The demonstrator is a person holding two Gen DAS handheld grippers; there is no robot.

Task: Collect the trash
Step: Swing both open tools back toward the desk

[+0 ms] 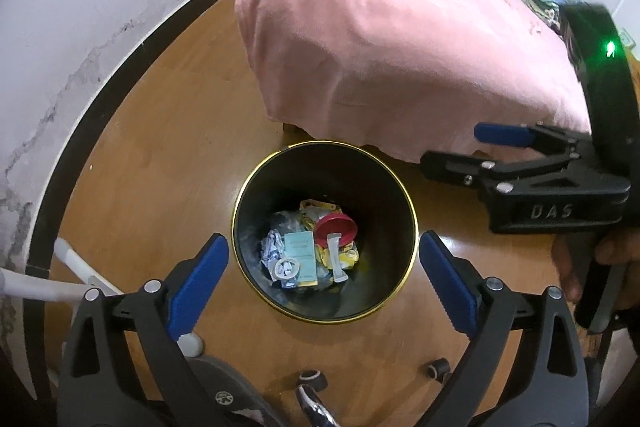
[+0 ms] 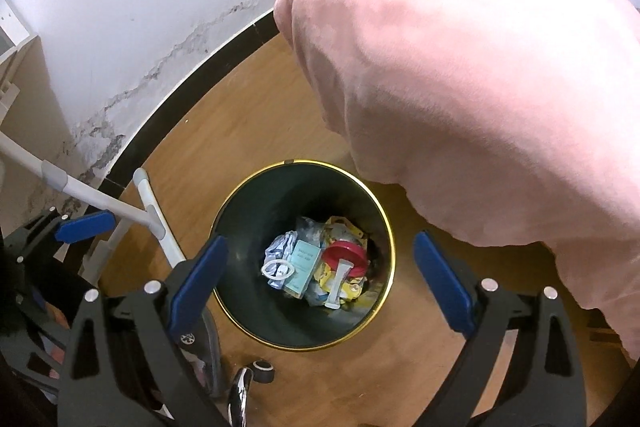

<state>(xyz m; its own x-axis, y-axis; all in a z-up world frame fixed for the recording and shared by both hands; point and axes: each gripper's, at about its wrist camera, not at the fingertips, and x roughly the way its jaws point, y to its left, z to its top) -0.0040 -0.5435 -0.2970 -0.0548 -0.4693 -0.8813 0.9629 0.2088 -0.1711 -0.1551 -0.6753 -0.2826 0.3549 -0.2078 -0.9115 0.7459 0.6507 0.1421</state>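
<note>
A black trash bin with a gold rim (image 1: 248, 187) stands on the wooden floor, seen from above; it also shows in the right wrist view (image 2: 224, 211). Inside lie a red lid (image 1: 336, 227), a teal carton (image 1: 299, 253), a white stick sachet (image 1: 335, 259), a white ring (image 1: 286, 268) and crumpled wrappers (image 1: 271, 243). My left gripper (image 1: 324, 279) is open and empty above the bin. My right gripper (image 2: 320, 277) is open and empty above the bin too; it shows at the right in the left wrist view (image 1: 460, 147).
A pink blanket (image 1: 392, 39) hangs over a bed just behind the bin. A white wall with a black skirting (image 1: 100, 107) runs on the left. A white chair frame (image 2: 152, 211) and chair casters (image 1: 312, 381) stand near the bin.
</note>
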